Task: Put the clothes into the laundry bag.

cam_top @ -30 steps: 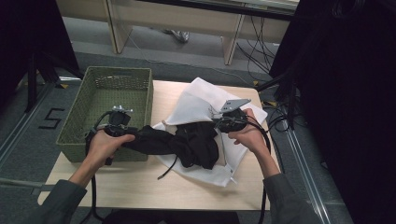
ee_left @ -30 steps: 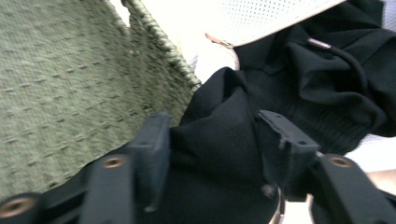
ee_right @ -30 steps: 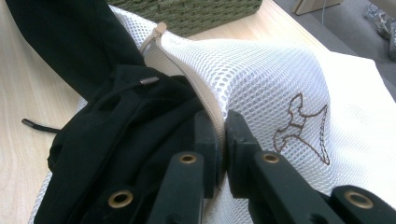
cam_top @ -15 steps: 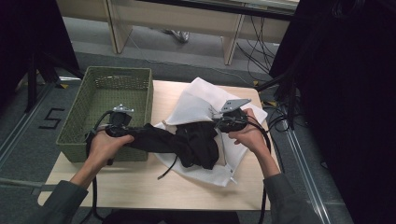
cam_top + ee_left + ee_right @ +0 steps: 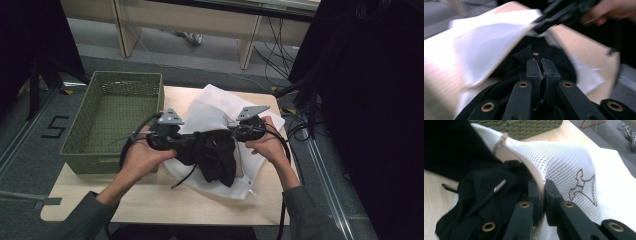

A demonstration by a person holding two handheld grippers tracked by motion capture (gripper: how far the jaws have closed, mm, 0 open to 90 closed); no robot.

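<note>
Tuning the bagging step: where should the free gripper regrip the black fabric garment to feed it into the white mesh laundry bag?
Probably the bunched fold hanging at the mouth of the white mesh laundry bag, approached from the green woven basket's side, as the left gripper does: the black fabric garment piles thick there, giving shut jaws bulk. The right gripper pinches the bag's zipper edge, holding the mouth open toward that side.

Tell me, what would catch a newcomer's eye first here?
A black garment bunched at the table's middle, held between two hand-held grippers: the left gripper clamps its fabric, the right gripper pinches the zipper edge of a white mesh laundry bag. A green woven basket sits at the table's left.
</note>
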